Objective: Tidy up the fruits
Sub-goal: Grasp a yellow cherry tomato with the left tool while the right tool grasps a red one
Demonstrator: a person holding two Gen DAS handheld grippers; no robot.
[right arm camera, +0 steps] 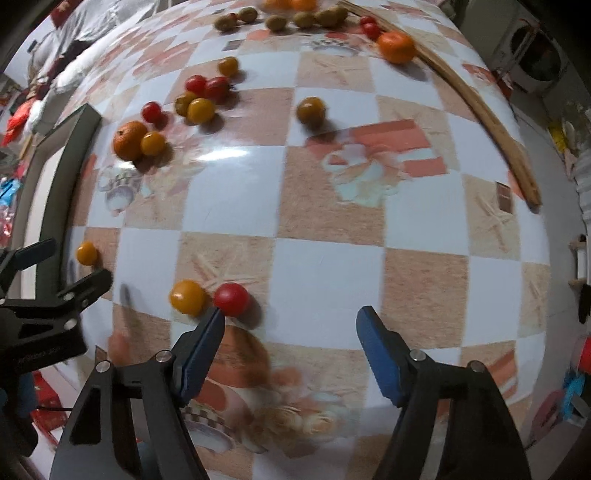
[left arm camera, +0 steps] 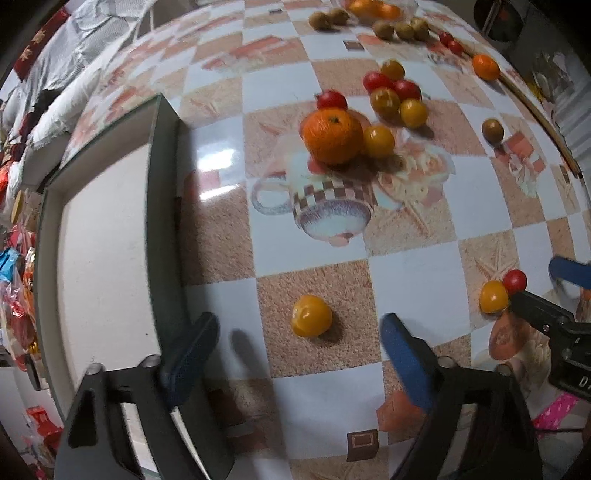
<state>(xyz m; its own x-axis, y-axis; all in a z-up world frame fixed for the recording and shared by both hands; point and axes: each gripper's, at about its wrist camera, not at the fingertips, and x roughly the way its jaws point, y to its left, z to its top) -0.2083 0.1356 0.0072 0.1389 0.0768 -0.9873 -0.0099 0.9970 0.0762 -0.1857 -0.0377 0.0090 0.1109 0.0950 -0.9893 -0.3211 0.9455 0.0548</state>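
My left gripper points down at the checked tablecloth, jaws wide, with a yellow cherry tomato lying between the blue pads, touching neither. The same tomato shows at the left of the right wrist view. My right gripper is open too, nothing between its pads. A red cherry tomato sits just beyond its left fingertip, with a yellow tomato beside it. A white tray with a dark green rim lies to the left.
Farther back are an orange and a cluster of red and yellow cherry tomatoes. Several kiwis lie at the far end. A mandarin rests against a wooden stick along the table's right edge.
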